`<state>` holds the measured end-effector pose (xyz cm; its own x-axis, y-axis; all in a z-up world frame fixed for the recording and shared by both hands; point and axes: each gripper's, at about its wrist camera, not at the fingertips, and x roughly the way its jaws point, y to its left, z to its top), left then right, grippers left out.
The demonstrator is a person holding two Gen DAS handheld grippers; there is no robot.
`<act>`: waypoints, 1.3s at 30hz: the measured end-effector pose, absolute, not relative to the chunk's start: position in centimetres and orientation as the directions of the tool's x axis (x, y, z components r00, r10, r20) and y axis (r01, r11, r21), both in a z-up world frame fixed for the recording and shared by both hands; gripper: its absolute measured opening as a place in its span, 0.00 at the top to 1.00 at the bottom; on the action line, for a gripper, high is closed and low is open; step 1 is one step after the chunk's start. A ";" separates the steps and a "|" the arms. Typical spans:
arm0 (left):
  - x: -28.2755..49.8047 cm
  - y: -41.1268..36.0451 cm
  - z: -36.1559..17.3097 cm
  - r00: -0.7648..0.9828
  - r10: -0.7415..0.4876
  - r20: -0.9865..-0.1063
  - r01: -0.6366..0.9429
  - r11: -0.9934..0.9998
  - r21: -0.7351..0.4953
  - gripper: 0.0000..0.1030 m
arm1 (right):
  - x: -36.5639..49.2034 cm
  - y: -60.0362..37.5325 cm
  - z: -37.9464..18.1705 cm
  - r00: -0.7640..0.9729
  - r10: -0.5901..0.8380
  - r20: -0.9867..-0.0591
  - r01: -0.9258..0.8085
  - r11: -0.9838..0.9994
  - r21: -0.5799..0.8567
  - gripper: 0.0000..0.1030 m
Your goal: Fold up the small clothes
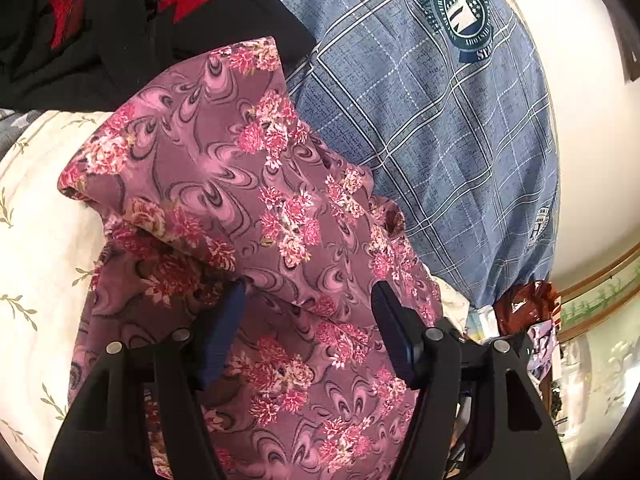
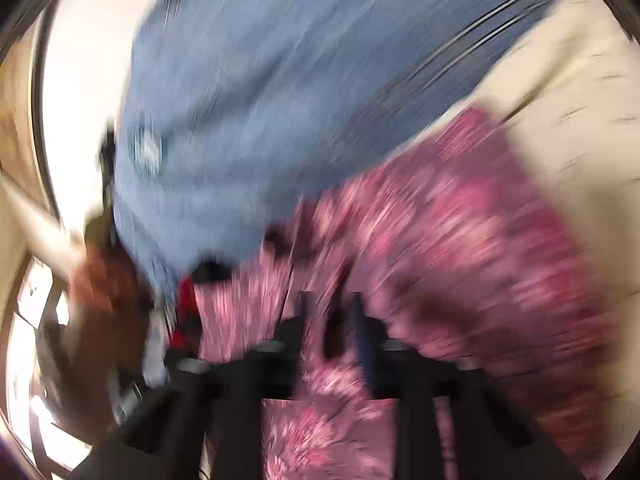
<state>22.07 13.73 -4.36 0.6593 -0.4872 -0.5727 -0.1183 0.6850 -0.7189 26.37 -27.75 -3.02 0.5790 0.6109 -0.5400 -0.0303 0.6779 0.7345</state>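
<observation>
While the floral garment (image 1: 240, 208) lies part-folded on the cream sheet (image 1: 36, 200), its long axis running 6 to 12 o'clock, the left gripper (image 1: 308, 300) stands spread over it, pinching nothing. Through blur, the right gripper (image 2: 332, 308) seems slightly apart. Next: regrasp an edge.

The mauve floral garment (image 1: 240, 208) is thin, matt woven cloth, the blue checked cover (image 1: 432, 152) at two o'clock a coarser slubby weave, the cream sheet (image 1: 36, 200) at nine o'clock soft and matt, the left hand-held gripper (image 1: 308, 300) smooth black plastic with metal pins.
</observation>
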 end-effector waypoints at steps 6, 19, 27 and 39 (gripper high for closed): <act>22.1 13.5 -4.3 0.658 -0.504 -0.560 -0.097 0.680 -0.727 0.37 | 28.5 -22.1 -5.0 0.520 0.569 -0.637 -0.022 0.755 0.656 0.62; 23.1 12.0 -5.9 0.614 -0.484 -0.624 -0.141 0.710 -0.689 0.27 | 24.9 -33.0 -0.7 0.745 0.377 -0.550 0.074 0.773 0.631 0.90; 23.5 11.6 -5.8 0.643 -0.431 -0.633 -0.139 0.747 -0.650 0.34 | 24.5 -35.7 -3.9 0.700 0.433 -0.568 0.134 0.701 0.700 0.90; 24.4 11.1 -6.3 0.633 -0.389 -0.669 -0.141 0.792 -0.594 0.65 | 23.9 -33.8 0.0 0.742 0.373 -0.557 0.029 0.813 0.582 0.90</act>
<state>24.44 11.08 -6.28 0.6333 -0.3891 -0.6690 -0.1407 0.7921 -0.5939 23.88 -33.81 0.00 0.7420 0.3725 -0.5574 0.0290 0.8128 0.5818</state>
